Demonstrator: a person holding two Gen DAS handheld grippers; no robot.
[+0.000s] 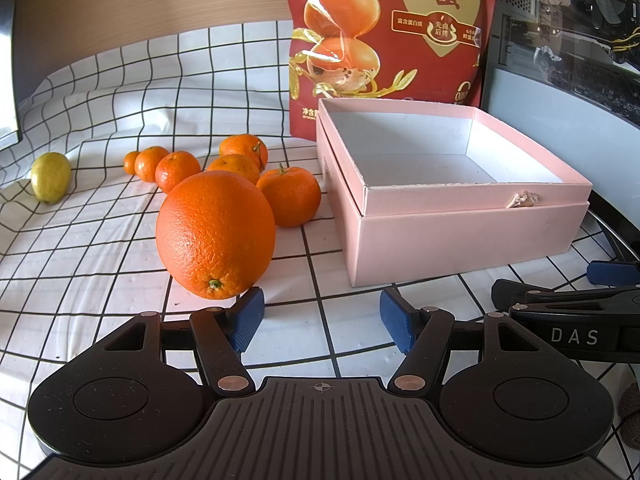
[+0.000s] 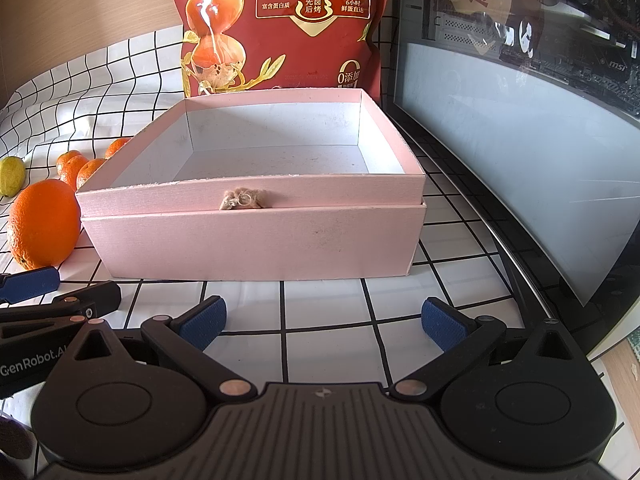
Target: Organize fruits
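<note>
Fruits wait outside the empty pink box (image 1: pixel 460 236).
Both jaws apart: left gripper (image 1: pixel 322 318) should centre on the big orange (image 1: pixel 216 236), squeeze gently.

You are facing open cloth (image 1: pixel 320 292) between your left gripper (image 1: pixel 322 318) and the box (image 1: pixel 460 236). The orange (image 1: pixel 216 236) is sitting just beside its left finger, blocking that side. Behind it the mandarins (image 1: pixel 290 196) are crowding the cloth. Ahead of your right gripper (image 2: pixel 324 322) the box wall is standing; the glass panel (image 2: pixel 520 140) is closing the right edge.
</note>
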